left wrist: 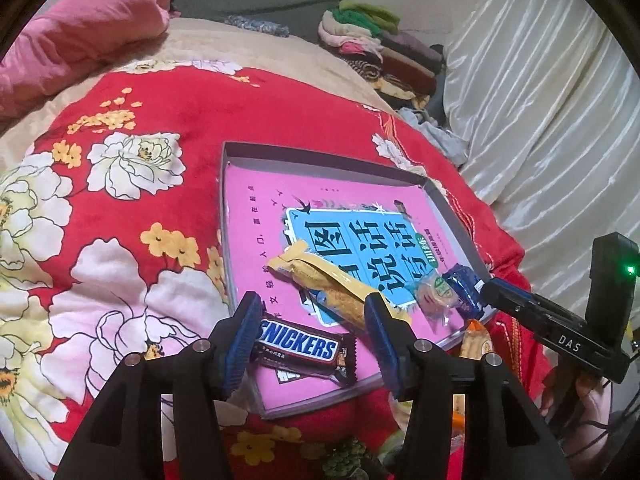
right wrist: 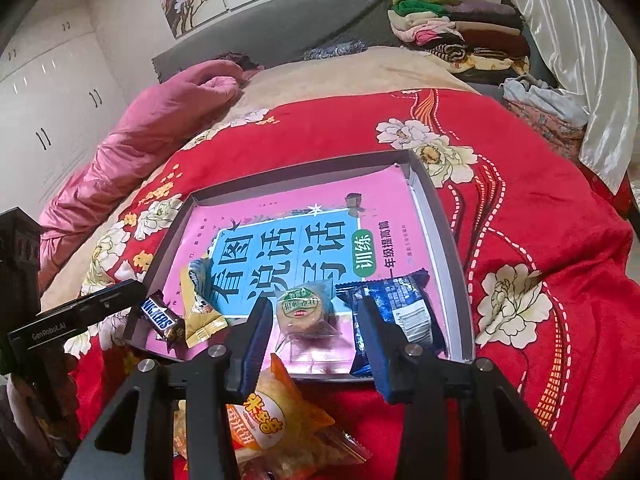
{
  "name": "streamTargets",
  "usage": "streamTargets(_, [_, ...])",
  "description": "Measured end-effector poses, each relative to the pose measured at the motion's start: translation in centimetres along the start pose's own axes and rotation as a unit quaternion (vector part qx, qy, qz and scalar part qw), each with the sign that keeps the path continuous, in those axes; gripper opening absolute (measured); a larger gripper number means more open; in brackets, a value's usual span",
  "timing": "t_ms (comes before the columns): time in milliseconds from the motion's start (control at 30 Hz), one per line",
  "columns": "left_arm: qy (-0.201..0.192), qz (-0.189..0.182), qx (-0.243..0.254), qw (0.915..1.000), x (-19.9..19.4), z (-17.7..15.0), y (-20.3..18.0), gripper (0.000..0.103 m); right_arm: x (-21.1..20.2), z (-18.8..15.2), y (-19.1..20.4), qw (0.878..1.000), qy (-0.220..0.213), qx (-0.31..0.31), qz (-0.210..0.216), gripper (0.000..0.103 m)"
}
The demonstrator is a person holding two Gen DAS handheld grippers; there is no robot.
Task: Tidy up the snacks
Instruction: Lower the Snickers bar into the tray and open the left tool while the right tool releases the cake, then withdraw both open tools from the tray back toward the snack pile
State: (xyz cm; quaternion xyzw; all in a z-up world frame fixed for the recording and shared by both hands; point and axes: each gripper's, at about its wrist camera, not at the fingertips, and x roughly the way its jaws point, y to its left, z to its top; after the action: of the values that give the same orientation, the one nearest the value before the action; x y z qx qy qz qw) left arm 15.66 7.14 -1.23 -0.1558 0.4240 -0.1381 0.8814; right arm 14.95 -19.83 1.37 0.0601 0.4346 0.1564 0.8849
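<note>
My left claw [left wrist: 308, 332] hung open, its pads clear of the Snickers bar [left wrist: 306, 350] lying on the tray [left wrist: 240, 148] at its near left corner. My right claw [right wrist: 316, 334] also stood open, empty, above the orange snack packet [right wrist: 276, 416] near the tray.

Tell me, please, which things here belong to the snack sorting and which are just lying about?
Part of the job:
- grey tray
- Snickers bar
- yellow wafer pack
- round biscuit
- blue biscuit pack
- orange snack packets, not yet in the tray

Just lying about:
- folded clothes
- pink quilt
- red floral blanket
</note>
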Motion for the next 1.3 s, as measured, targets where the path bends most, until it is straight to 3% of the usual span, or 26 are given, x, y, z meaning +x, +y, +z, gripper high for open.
streamTargets(567, [-0.013,-0.012,-0.002,0.9998,-1.8,0.1,-0.2,0.073,-2.6,0.3,0.7,0.999,-0.034,-0.006,0.016,0.056])
streamTargets(1300, [-0.028,0.010,0.050,0.9983,-4.3,-1.9,-3.1,0.077,-4.3,-0.4,1.1,0.999,-0.036,-0.007,0.031,0.061])
